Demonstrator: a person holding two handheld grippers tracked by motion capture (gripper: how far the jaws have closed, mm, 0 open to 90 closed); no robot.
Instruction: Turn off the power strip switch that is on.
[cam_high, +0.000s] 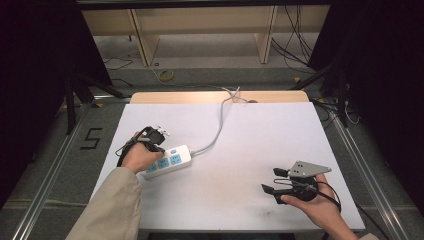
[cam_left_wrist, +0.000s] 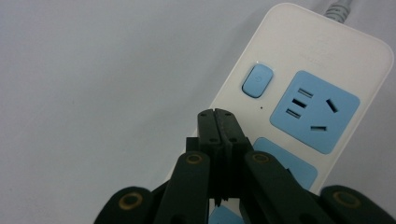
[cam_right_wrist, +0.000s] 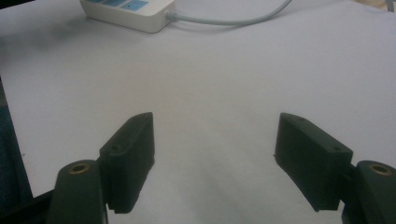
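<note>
Your clenched left claw (cam_left_wrist: 217, 122) hovers over the power strip (cam_left_wrist: 322, 60) near its switch (cam_left_wrist: 257, 80)—press next; right claw (cam_right_wrist: 215, 154) rests released.

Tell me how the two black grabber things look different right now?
The left gripper has its jaws pressed shut together, while the right gripper has its jaws spread wide open with nothing between them. The left gripper hovers right over the white power strip, near its blue button; the right gripper is far from it, above bare white table. Both are black, two-jawed, and hand-held.
</note>
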